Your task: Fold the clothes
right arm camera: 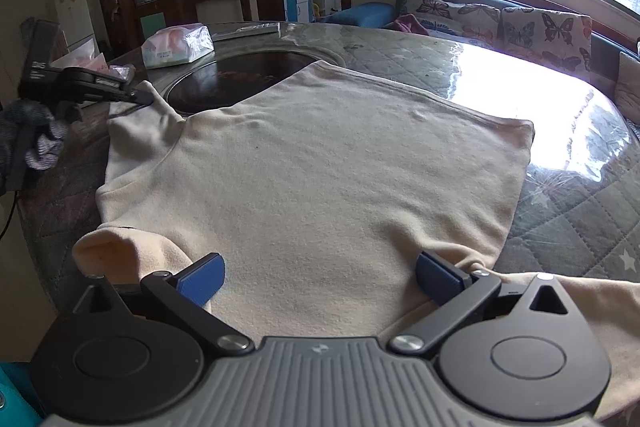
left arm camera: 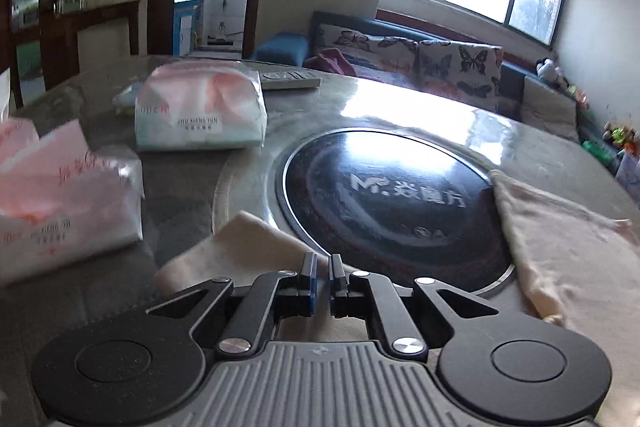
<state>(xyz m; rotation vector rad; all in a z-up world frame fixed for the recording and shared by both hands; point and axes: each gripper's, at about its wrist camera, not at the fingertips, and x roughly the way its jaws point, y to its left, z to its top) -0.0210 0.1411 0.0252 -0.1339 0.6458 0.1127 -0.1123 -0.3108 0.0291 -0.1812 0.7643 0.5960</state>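
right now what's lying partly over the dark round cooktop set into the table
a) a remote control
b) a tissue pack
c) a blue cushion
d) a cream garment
d, the cream garment is spread on the table with its far edge and a sleeve lapping over the rim of the dark round cooktop; the tissue packs sit off to the side of it.

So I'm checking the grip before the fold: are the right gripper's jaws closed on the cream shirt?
No, the right gripper stands wide open over the cream shirt, its blue pads far apart.
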